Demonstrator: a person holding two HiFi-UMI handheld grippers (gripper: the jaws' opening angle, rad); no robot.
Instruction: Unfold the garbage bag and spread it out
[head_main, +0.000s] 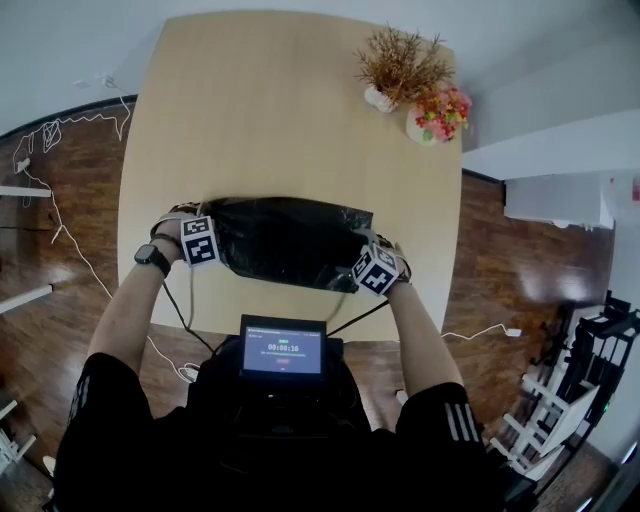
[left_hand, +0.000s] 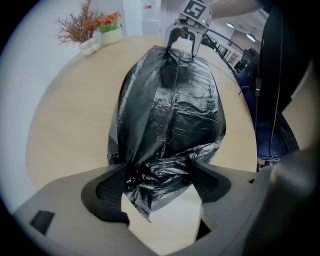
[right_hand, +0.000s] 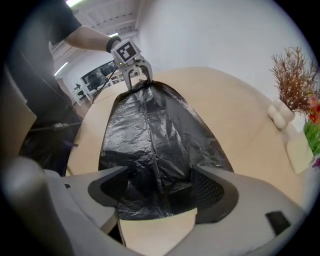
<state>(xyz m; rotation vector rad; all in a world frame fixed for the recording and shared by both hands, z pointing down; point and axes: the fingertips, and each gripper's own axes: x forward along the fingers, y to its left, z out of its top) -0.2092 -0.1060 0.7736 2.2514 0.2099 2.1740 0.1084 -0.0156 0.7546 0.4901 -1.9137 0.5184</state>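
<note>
A black bag (head_main: 285, 240) is laid on the bench (head_main: 250, 120) near the edge closest to the person, stretched between the two grippers. The fingers of the left gripper (left_hand: 159, 167) are held wide apart around one crumpled end. The fingers of the right gripper (right_hand: 159, 169) are spread wide too, with the other end left loose between them

Pale wooden table (head_main: 290, 120), dried-twig vase (head_main: 398, 70) beside colourful flower pot (head_main: 437, 115) at its far corner.
</note>
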